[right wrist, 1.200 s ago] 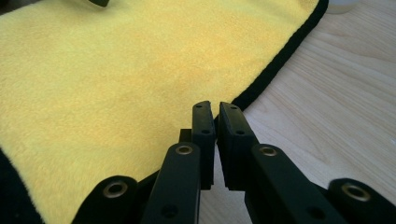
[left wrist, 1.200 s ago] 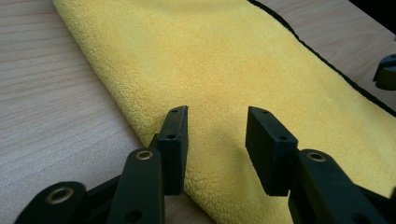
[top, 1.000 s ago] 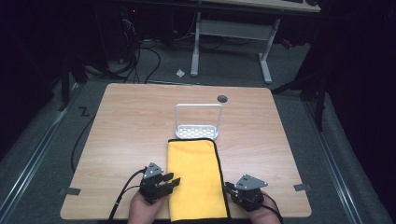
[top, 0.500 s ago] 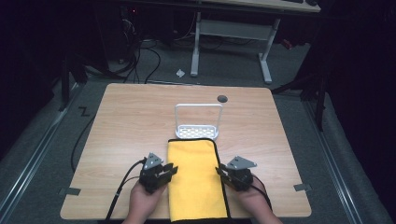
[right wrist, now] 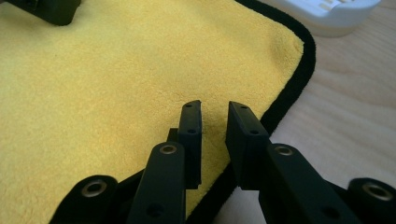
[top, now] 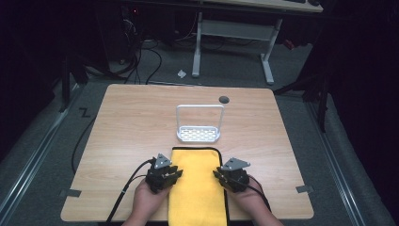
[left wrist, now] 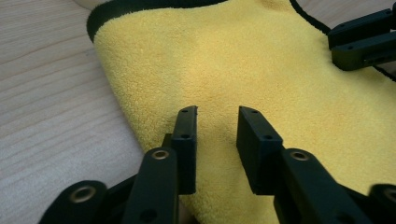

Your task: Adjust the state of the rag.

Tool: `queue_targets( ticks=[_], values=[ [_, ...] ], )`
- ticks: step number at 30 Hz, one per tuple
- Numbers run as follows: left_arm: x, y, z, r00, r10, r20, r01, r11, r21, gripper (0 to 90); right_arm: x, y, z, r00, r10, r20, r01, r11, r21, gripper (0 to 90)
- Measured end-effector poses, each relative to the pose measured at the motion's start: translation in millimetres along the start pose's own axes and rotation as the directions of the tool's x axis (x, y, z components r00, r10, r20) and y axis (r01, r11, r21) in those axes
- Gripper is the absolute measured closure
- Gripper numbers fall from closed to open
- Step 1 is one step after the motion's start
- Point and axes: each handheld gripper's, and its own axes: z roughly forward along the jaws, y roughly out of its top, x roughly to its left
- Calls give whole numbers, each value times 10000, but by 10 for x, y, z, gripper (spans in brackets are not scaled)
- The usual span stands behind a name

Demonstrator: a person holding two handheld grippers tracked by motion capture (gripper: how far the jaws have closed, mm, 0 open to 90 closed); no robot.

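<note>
A yellow cloth (top: 197,188) with black trim lies flat on the near half of the wooden table (top: 141,117), reaching its front edge. My left gripper (top: 175,173) is at the cloth's left edge and my right gripper (top: 219,174) at its right edge, each pointing inward. In the left gripper view the left gripper (left wrist: 217,112) hovers open just over the yellow pile. In the right gripper view the right gripper (right wrist: 212,105) stands open above the black trim. Both pairs of jaws have just been opening, with nothing pinched between them.
A white perforated rack (top: 199,134) with a tall wire handle stands just beyond the cloth's far edge; its corner (right wrist: 336,16) is close to the right gripper. A small dark hole (top: 224,99) marks the tabletop behind it. Cables trail from both grippers.
The right gripper has slid inward and away from me onto the cloth's right edge. The left gripper has crept slightly forward along the left edge. The cloth lies as before.
</note>
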Motion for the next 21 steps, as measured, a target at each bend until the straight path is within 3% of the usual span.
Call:
queue_targets(
  ticks=[1,2,5,6,8,9,11,14,19,21],
  values=[
    [17,22,-28,9995,-42,-318,36,9998,-204,632,7,-21,-18,10000,-47,34,47,9999,-96,702],
    [17,22,-28,9995,-42,-318,36,9998,-204,601,5,-34,-28,10000,28,-1,-28,9998,-214,681],
    [237,137,-31,9943,-803,-696,753,9946,-716,471,-44,-40,-44,9987,468,-215,-479,9974,-541,664],
    [308,165,-9,9924,-1079,-588,1037,9921,-703,433,-58,-39,-53,9985,508,-192,-519,9966,-635,662],
    [436,210,64,9820,-1849,-375,1826,9815,-582,386,-70,-51,-57,9991,417,-93,-423,9961,-772,659],
    [479,226,109,9785,-2040,-288,2025,9781,-490,376,-76,-60,-54,9994,338,-41,-340,9965,-763,657],
    [521,266,184,9802,-1902,-548,1893,9817,-212,376,-92,-70,-53,9994,335,-22,-336,9965,-771,645],
    [566,316,228,9777,-2080,-295,2076,9781,-168,422,-117,-74,-75,9988,456,-155,-469,9947,-911,626],
    [555,303,282,9802,-1978,104,1980,9798,-264,639,-144,-63,-86,9972,697,-261,-722,9910,-1131,569],
    [526,272,301,9866,-1631,69,1632,9856,-450,709,-155,-48,-64,9966,778,-278,-806,9897,-1184,546]
  ],
)
